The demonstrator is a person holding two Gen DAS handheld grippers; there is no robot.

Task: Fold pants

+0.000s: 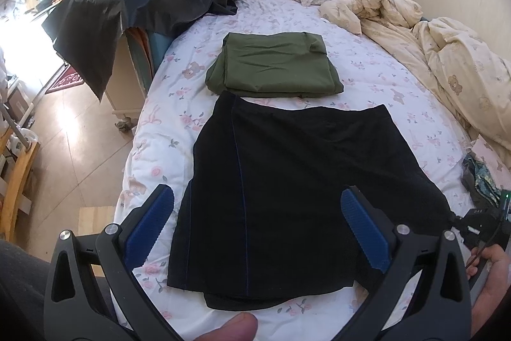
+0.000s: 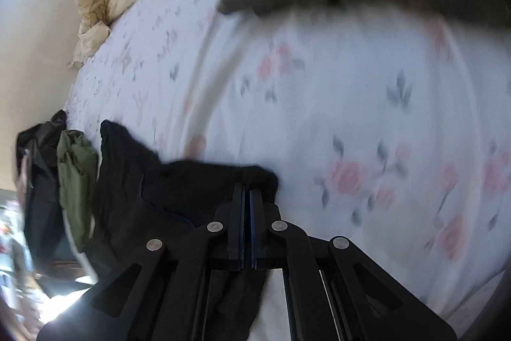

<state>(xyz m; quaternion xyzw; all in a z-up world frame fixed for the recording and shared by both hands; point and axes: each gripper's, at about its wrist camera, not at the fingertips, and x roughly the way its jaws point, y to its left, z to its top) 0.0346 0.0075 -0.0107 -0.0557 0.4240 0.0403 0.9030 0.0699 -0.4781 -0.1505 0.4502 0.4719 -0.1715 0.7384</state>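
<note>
1. The black pants point(image 1: 287, 187) lay flat on the floral bedsheet point(image 1: 377, 79), just in front of the folded green garment point(image 1: 274, 66).
2. The left gripper point(image 1: 257, 232) hovered spread above the pants.
3. The right gripper point(image 2: 247, 190) pinched the pants' edge.

So the black fabric pants with thin blue side stripes point(image 1: 287, 190) are lying flat on the floral bed sheet point(image 1: 153, 130), already folded into a wide, roughly trapezoid stack. One edge shows layers underneath. Its right corner is bunched up and pulled away from the rest.
</note>
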